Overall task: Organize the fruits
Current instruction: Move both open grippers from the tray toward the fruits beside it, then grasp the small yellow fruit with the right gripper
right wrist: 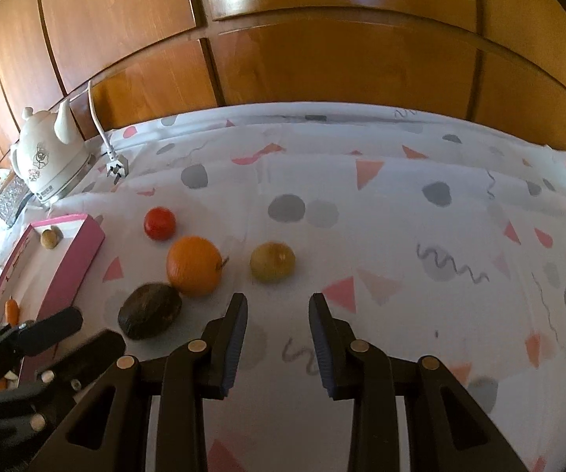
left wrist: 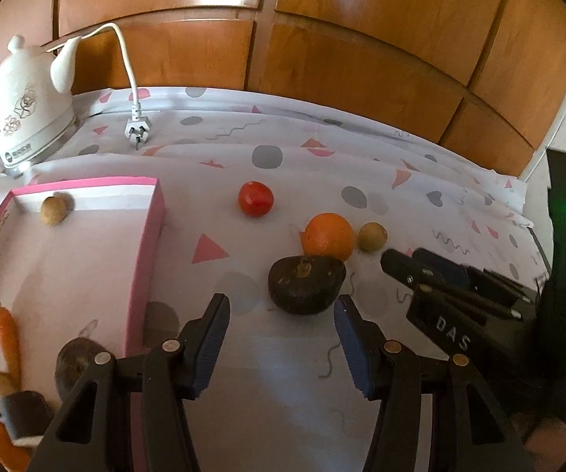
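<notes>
At far left of the left wrist view, a glossy white ceramic kettle (left wrist: 23, 106) stands beside a pink-walled cardboard box (left wrist: 141, 275) holding a small tan round fruit (left wrist: 53, 209) and a tapered carrot (left wrist: 6, 334). Centre frame, on the desk's patterned cloth (left wrist: 420, 181), lie a shiny red tomato (left wrist: 255, 198), a dark, rough avocado (left wrist: 306, 284) touching a dimpled orange (left wrist: 330, 236), then a yellowish round fruit (left wrist: 372, 236). The left gripper (left wrist: 281, 348) and right gripper (right wrist: 278, 345) hover with fingers released, empty.
</notes>
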Motion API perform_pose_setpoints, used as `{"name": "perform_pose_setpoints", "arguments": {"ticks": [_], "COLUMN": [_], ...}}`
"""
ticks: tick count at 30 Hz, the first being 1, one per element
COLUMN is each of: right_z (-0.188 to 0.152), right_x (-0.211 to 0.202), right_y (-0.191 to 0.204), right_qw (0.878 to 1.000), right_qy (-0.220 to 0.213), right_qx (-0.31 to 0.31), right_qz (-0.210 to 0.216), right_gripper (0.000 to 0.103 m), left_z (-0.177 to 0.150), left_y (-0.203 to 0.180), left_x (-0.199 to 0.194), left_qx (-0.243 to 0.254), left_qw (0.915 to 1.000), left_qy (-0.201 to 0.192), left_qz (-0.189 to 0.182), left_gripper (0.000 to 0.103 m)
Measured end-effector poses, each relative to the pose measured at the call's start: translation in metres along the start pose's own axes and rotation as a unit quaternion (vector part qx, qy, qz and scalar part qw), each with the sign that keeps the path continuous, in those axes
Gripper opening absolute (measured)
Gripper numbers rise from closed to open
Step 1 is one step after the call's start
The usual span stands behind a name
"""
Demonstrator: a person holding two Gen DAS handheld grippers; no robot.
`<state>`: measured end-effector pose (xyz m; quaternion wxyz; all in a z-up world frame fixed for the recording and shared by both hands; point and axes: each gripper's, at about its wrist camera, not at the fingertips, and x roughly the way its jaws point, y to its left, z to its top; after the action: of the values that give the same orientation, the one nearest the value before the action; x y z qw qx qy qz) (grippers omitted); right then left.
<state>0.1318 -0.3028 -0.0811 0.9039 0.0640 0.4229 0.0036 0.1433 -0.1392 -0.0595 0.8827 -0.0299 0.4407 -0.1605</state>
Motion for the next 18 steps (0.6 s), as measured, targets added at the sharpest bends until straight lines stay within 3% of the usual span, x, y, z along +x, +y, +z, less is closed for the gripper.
{"name": "perform_pose_setpoints", "arguments": {"ticks": [9, 18], "right_z": [0.021, 0.019], "right_x": [0.025, 0.033], "right_y": [0.003, -0.008], "right_qw": [0.999, 0.999], "right_qy": [0.014, 0.023], "right_qx": [-0.032, -0.013], "right_qz": [0.013, 0.021], "right_gripper": [0.032, 0.030], "left_z": [0.005, 0.006], "left_y": [-0.001, -0.002], "left_x": [0.014, 0.024], "left_qx": [-0.010, -0.026], "left_qw": [0.9999, 0.9994], "left_qy": [0.001, 0.008], "left_qz": [-0.001, -0.023], "left_gripper": [0.061, 0.065]}}
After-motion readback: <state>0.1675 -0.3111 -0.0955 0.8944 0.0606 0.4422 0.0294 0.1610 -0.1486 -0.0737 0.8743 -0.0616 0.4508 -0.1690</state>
